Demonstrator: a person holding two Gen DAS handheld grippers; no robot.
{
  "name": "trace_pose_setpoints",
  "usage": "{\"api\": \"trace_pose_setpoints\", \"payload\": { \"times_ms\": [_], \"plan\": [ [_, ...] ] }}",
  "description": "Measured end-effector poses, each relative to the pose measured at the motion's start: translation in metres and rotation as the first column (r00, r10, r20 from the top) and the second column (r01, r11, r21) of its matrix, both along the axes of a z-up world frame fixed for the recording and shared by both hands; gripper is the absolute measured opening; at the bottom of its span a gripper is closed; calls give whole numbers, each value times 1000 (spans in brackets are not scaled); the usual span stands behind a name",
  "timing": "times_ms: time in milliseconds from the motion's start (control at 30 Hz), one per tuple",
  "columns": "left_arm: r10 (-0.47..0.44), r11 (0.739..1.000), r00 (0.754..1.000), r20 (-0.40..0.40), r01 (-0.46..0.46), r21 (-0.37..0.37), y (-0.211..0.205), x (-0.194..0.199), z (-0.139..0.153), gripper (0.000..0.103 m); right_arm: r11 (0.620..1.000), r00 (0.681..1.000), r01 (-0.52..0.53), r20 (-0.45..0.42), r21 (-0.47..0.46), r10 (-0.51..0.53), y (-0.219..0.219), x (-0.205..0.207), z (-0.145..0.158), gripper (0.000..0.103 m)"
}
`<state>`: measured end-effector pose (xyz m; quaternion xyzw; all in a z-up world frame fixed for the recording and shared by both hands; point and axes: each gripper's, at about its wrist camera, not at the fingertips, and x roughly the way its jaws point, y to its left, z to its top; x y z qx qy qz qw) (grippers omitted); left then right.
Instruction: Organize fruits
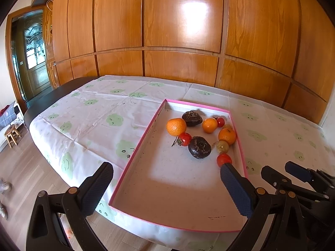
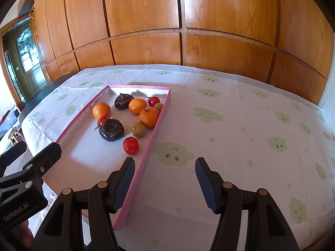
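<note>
A shallow tray (image 2: 156,123) lies on the table (image 2: 240,129), toward its left side; its far end points to the wall panelling (image 2: 146,21) behind the table; all the fruit sits in the tray's far half, crowded toward the right wall; three oranges (image 2: 148,117), two dark fruits (image 2: 111,129), three tomatoes (image 2: 130,145) and two small round fruits (image 2: 138,129); the nearest tomato lies before the rest; the tray's near half carries nothing; a stool (image 1: 11,135) stands on the floor left of the table.

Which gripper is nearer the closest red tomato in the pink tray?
Left, by a narrow margin. The left gripper is open over the tray, one finger beside the tomato. The right gripper is open, straddling the tray's right wall, slightly short of the tomato.
</note>
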<state>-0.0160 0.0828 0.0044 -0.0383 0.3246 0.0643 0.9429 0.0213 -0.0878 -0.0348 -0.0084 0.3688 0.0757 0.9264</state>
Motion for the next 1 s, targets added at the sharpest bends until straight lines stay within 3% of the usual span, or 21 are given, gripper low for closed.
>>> {"api": "trace_pose_setpoints", "payload": {
  "times_ms": [1000],
  "plan": [
    [-38,999,999,13,37,12,-6,-1,2,101,1000,1000,-3,4,4,3,-2,1,1,61]
  ]
}}
